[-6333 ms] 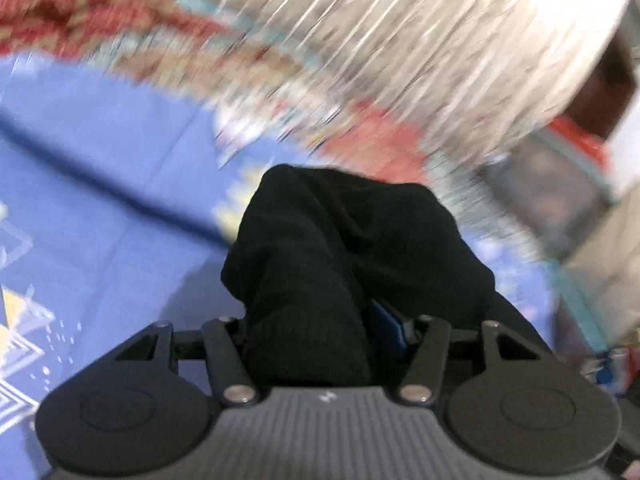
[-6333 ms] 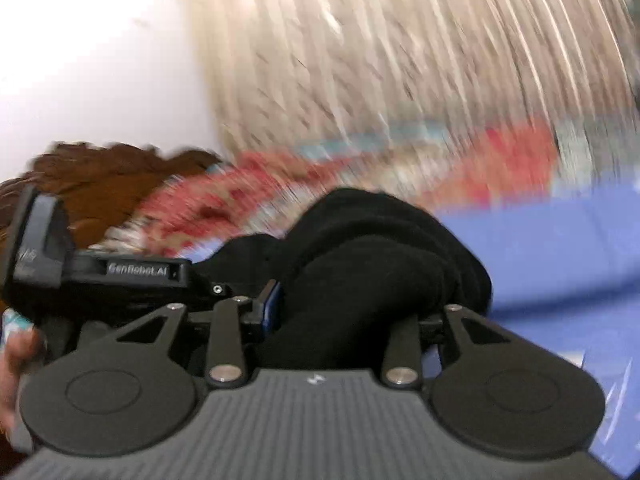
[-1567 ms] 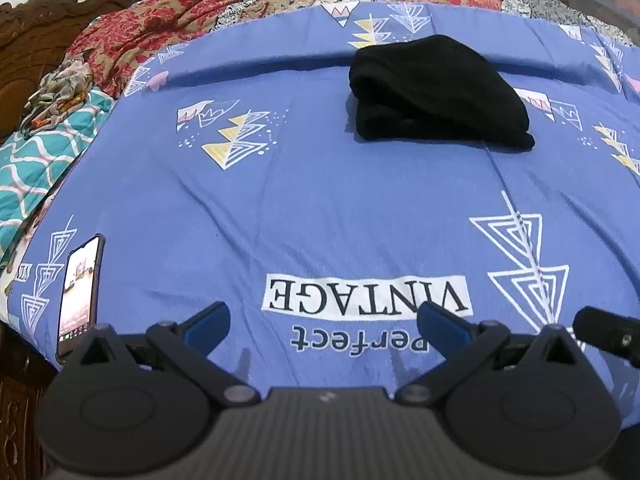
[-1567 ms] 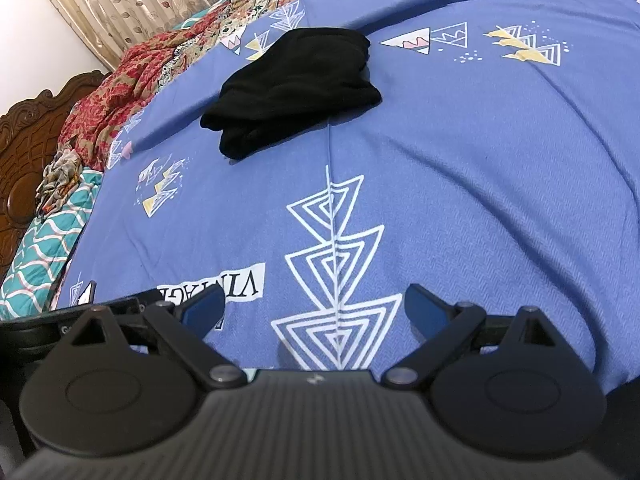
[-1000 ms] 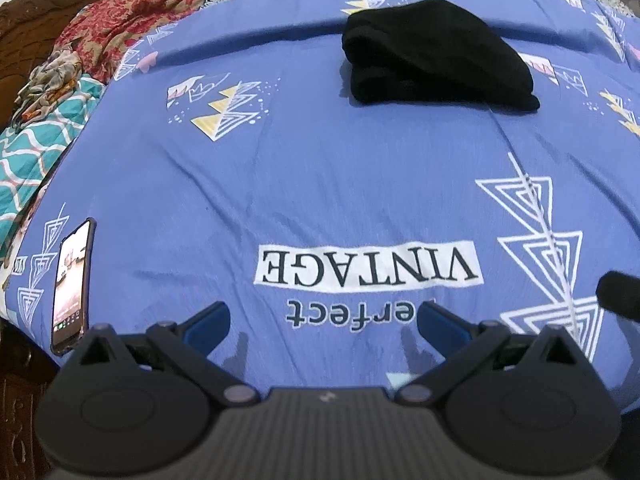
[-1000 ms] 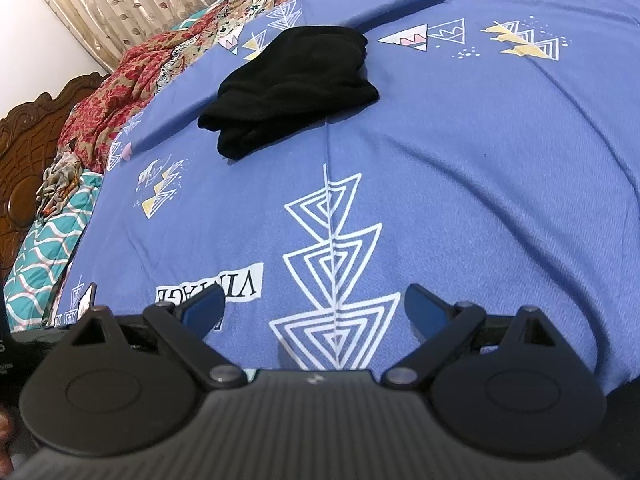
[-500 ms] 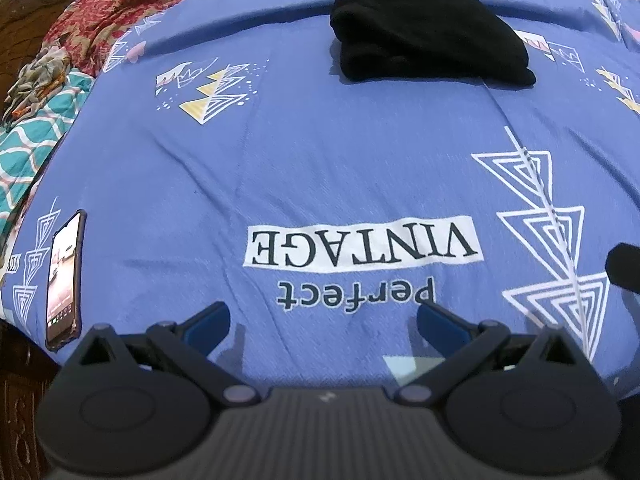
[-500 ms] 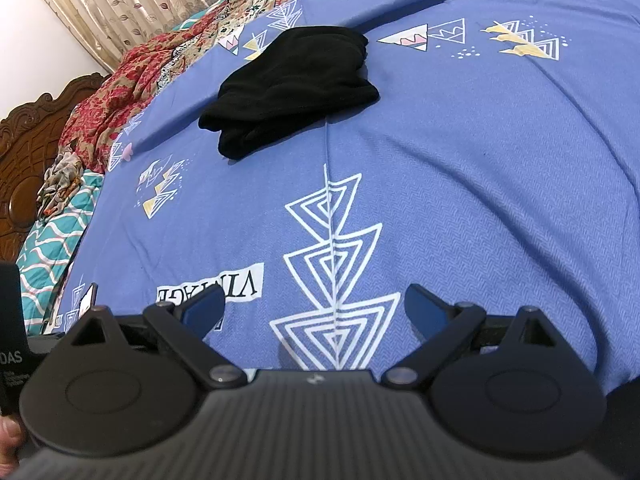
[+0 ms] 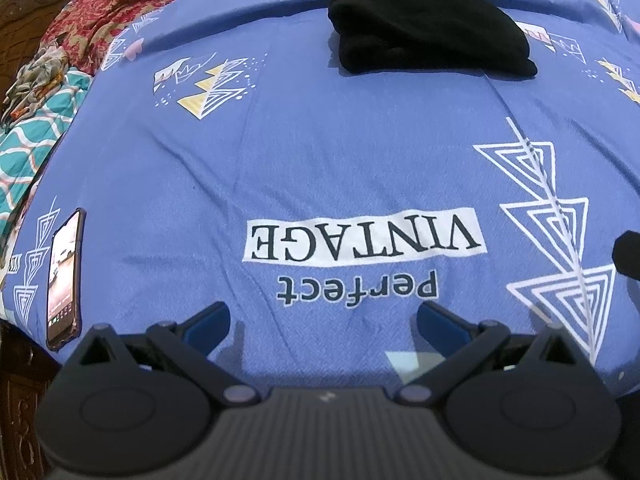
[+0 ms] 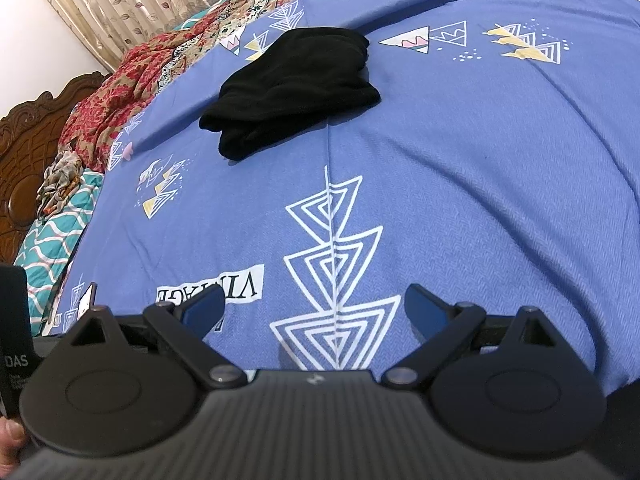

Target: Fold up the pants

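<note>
Though no cloth is held, worth noting both sets of fingers spread wide and empty: left gripper low over the "Perfect VINTAGE" print, right gripper low over the white triangle motif. Lying well beyond the fingertips of both, out of reach, black pants bunched into a compact, thick, layered bundle on the blue bedspread; seen from the right wrist, up and to the left of the fingers. Judged folded and set down, with edges a bit uneven at the near corner. Probably parked far from the fingers to show the finished bundle whole and untouched. Off beyond the left finger, at the bed's edge, a phone lying flat, screen lit. Red patterned blanket heaped past the pants.
</note>
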Available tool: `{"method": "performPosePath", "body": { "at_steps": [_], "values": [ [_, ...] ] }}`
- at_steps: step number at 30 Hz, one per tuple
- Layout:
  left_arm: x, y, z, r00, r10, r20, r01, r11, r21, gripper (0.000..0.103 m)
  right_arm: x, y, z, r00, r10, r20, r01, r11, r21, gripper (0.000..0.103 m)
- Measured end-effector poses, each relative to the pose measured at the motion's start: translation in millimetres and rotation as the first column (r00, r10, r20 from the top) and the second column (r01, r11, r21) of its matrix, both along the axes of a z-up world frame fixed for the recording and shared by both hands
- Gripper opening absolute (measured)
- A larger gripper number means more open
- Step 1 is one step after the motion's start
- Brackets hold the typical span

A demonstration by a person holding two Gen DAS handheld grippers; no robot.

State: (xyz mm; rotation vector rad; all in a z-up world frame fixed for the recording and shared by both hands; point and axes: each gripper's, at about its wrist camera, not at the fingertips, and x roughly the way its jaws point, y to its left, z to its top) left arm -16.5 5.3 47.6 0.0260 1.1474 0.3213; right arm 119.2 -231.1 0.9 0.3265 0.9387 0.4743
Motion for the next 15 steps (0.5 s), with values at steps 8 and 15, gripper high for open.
{"method": "performPosePath", "body": {
  "at_steps": [8,15],
  "values": [
    [1.0,0.5,-1.0,1.000,0.002,-0.003,-0.002,1.000,0.002,0.103,-0.5,0.7,0.0,1.000,0.000,-0.001,0.000,1.000,0.001,0.098],
    [1.1,1.1,-2.4,1.000,0.004,-0.005,-0.004,1.000,0.002,0.103,1.2,-0.7,-0.7,1.000,0.003,-0.003,-0.003,1.000,0.002,0.098]
  ]
}}
